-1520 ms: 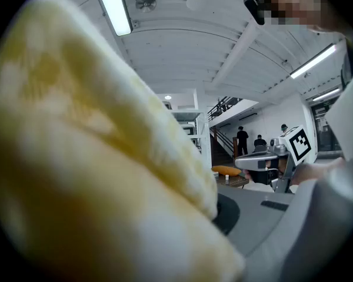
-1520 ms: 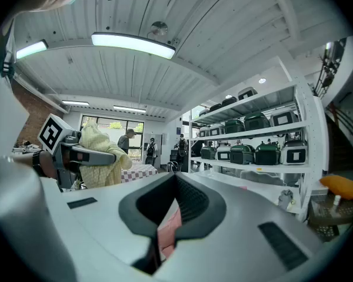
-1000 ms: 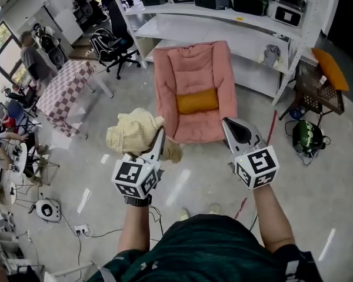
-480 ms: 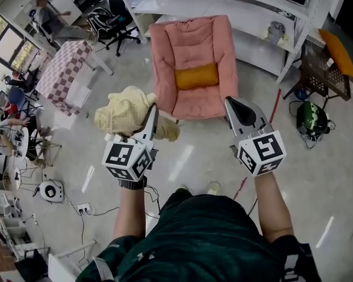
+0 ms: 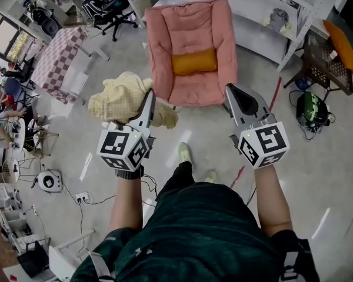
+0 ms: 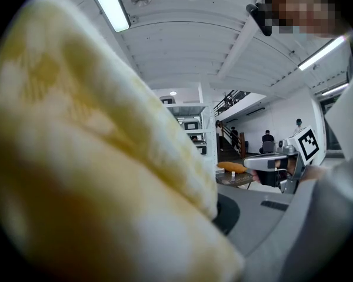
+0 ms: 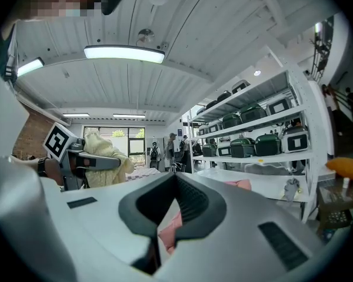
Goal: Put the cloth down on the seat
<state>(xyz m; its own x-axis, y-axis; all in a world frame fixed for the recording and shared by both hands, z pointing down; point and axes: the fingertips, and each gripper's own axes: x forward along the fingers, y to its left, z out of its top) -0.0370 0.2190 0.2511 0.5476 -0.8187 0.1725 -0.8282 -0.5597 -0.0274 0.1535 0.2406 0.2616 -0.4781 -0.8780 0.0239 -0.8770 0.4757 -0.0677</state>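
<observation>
1 yellow cloth (image 5: 115,98) pinched in left tongs (image 5: 148,97); right tongs (image 5: 229,89) pressed together before pink seat (image 5: 191,34).

My left gripper (image 5: 148,98) clamps the cloth (image 5: 115,98), arm stretched forward. My right gripper (image 5: 232,93) points level beside it, jaws together and empty.

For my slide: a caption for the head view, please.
Left gripper holds yellow cloth facing the pink armchair; right gripper shut, empty.
</observation>
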